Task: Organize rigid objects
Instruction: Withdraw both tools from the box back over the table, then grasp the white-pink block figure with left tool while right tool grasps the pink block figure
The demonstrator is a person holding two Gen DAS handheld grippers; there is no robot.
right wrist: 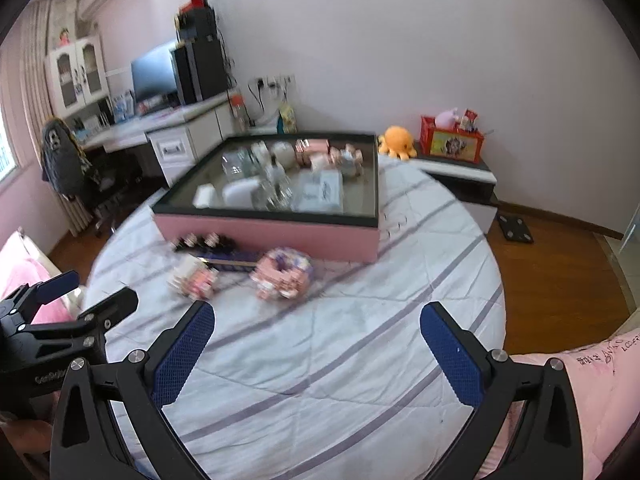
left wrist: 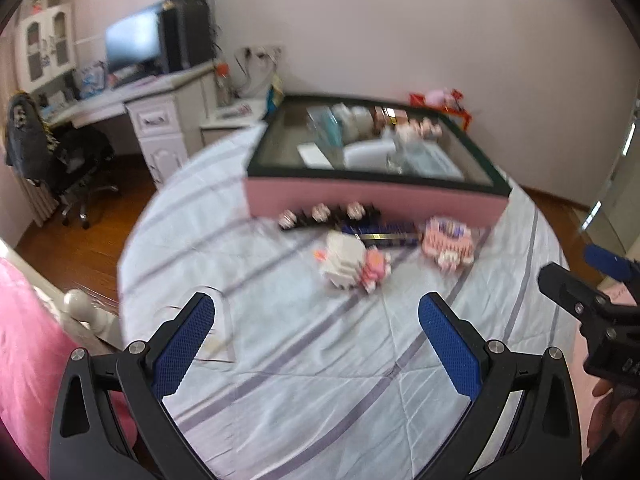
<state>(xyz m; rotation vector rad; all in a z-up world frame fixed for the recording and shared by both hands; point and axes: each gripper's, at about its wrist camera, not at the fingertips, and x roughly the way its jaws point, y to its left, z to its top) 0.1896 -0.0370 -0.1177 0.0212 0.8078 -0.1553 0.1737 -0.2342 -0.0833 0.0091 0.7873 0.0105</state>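
Note:
On the striped sheet of a round bed, a pink box with a dark rim holds several small items. In front of it lie a white-and-pink block figure, a pink block model, a dark purple flat box and a black strip with small figures. My left gripper is open and empty, short of the toys. My right gripper is open and empty too. Each shows at the other view's edge, the right gripper and the left gripper.
A white desk with monitor and a black chair stand at the far left. A low side table with an orange plush and a red box is at the right. Wooden floor surrounds the bed; pink bedding lies near me.

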